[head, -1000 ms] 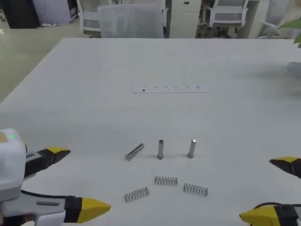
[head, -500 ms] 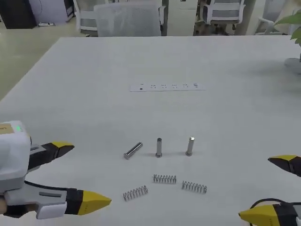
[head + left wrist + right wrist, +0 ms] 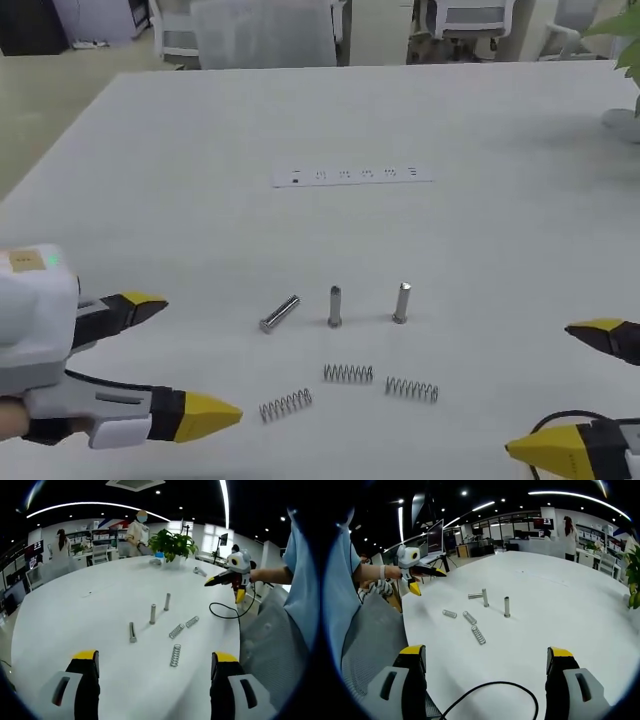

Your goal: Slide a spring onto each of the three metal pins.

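Lying loose before three shiny pins (image 3: 335,306), one toppled, three coiled springs (image 3: 348,373) are flanked by the left gripper (image 3: 200,355) and right gripper (image 3: 538,390), jaws held wide.

Shiny metal pins (image 3: 334,305) and wire springs (image 3: 348,374) on matt white table (image 3: 480,130).
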A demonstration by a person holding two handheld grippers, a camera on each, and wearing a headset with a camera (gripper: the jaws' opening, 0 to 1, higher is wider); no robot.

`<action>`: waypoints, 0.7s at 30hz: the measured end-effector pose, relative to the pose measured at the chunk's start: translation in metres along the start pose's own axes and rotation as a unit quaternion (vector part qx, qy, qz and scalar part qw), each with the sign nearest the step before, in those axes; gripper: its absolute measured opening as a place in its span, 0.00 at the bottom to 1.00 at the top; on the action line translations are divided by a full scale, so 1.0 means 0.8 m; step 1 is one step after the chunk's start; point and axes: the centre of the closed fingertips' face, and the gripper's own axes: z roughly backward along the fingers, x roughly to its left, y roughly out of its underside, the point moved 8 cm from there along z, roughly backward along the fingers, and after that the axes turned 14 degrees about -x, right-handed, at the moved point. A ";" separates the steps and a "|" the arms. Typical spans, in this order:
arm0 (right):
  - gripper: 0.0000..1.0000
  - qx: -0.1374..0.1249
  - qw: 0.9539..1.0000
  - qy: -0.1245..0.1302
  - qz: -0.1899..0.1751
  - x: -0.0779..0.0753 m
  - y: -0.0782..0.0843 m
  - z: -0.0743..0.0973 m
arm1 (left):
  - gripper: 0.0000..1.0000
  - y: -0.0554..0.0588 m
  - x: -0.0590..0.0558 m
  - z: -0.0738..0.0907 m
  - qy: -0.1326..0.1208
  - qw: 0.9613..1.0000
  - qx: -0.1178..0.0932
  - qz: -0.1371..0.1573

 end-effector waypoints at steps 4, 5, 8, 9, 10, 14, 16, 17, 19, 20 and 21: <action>0.99 0.001 1.000 -0.005 0.004 -0.001 -0.001 -0.003 | 0.90 0.000 0.003 -0.006 0.003 1.000 0.004 0.001; 0.99 0.002 1.000 -0.006 0.004 -0.001 -0.001 -0.004 | 0.89 0.000 0.003 -0.008 0.005 1.000 0.006 0.001; 0.99 0.003 1.000 -0.009 0.006 -0.003 -0.002 -0.007 | 0.89 0.000 0.005 -0.013 0.010 1.000 0.010 -0.002; 0.99 0.003 1.000 -0.010 0.007 -0.004 -0.002 -0.008 | 0.89 0.000 0.005 -0.015 0.011 1.000 0.011 -0.002; 0.99 0.004 1.000 -0.011 0.007 -0.004 -0.002 -0.009 | 0.88 -0.001 0.007 -0.017 0.012 1.000 0.011 -0.003; 0.99 0.005 1.000 -0.014 0.009 -0.006 -0.002 -0.011 | 0.87 -0.002 0.012 -0.026 0.014 1.000 0.019 -0.006; 0.99 0.005 1.000 -0.015 0.009 -0.007 -0.002 -0.012 | 0.87 -0.004 0.016 -0.031 0.012 1.000 0.021 -0.004; 0.99 0.006 1.000 -0.016 0.009 -0.007 -0.001 -0.013 | 0.86 -0.005 0.017 -0.033 0.013 1.000 0.022 -0.005; 0.99 0.006 1.000 -0.017 0.007 -0.007 0.000 -0.013 | 0.85 -0.006 0.019 -0.037 0.015 1.000 0.025 -0.005; 0.99 0.006 1.000 -0.017 0.007 -0.007 0.000 -0.013 | 0.86 -0.006 0.020 -0.039 0.015 1.000 0.027 -0.005; 0.99 0.007 1.000 -0.017 0.007 -0.007 0.001 -0.013 | 0.85 -0.006 0.021 -0.041 0.016 0.999 0.030 -0.007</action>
